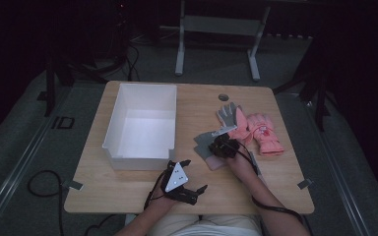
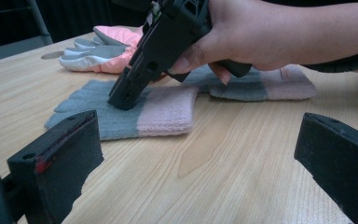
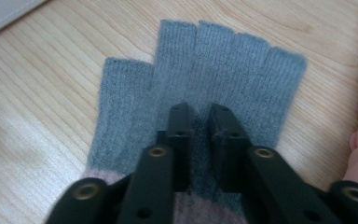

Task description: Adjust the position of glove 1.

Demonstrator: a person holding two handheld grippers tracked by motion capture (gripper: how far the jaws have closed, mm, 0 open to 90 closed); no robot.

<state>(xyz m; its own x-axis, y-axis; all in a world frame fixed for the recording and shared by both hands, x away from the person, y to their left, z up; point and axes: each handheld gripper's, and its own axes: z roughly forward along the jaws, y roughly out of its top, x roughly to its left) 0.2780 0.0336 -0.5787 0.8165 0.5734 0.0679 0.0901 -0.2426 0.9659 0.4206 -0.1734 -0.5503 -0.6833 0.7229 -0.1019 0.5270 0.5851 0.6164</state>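
1. Two grippers are at work over the wooden counter [image 1: 128, 189], each in one of the person's hands.
2. The right gripper [image 3: 199, 116] points down onto a grey knit glove [image 3: 205, 70] with a pink cuff, lying flat near the middle of the counter, fingers spread away from the person. Its jaws are drawn nearly together and pinch a small fold of the grey knit in the palm.
3. The left gripper [image 1: 189, 177] hovers near the counter's front edge, just in front of the white bin [image 1: 142, 123]; its jaws stand wide apart with nothing between them.
4. A second grey-and-pink knit glove [image 2: 261, 86] lies just behind the first.
5. Pink padded gloves [image 1: 263, 132] with grey palms rest farther right, close beside the knit pair.
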